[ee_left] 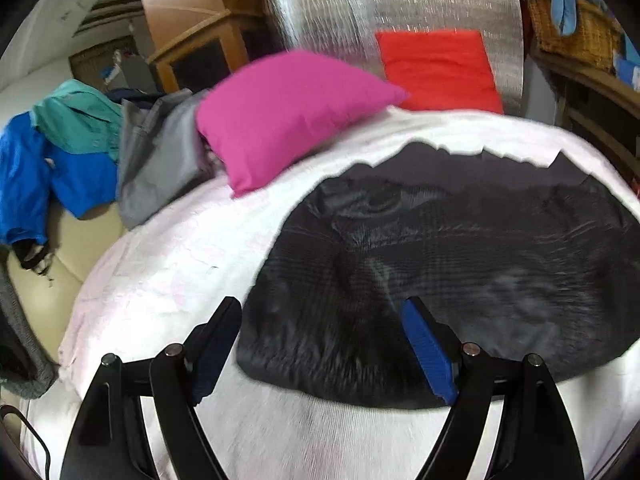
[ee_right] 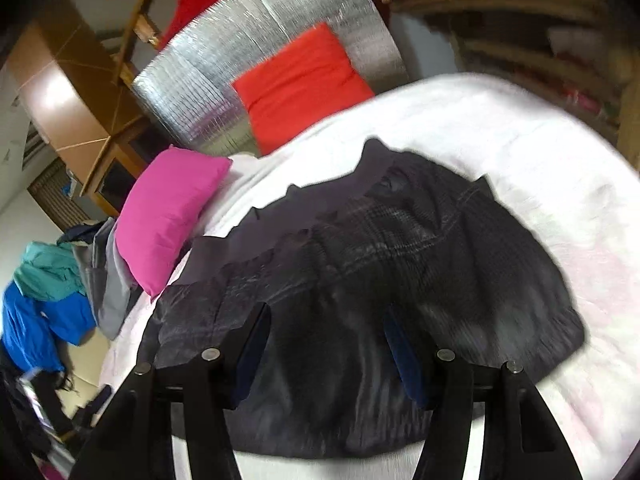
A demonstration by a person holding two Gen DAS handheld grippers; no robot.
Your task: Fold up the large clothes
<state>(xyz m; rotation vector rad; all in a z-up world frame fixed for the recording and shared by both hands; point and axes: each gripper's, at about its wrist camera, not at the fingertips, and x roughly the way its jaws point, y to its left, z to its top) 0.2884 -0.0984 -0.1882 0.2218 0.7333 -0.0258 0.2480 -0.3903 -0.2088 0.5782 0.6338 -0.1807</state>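
Both grippers, left gripper (ee_left: 320, 354) and right gripper (ee_right: 326, 344), gape empty above the black garment (ee_right: 380, 280) folded on the white bedcover (ee_left: 168, 280); check edges align before you regrasp.

Left gripper (ee_left: 320, 328) and right gripper (ee_right: 324, 332) both angled downward, jaws spread apart, nothing between the pads.

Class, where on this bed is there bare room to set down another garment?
Free: white sheet left of the black garment, below the pink pillow; also sheet right of it. Crowded: the far left, piled with blue jacket and grey cloth.
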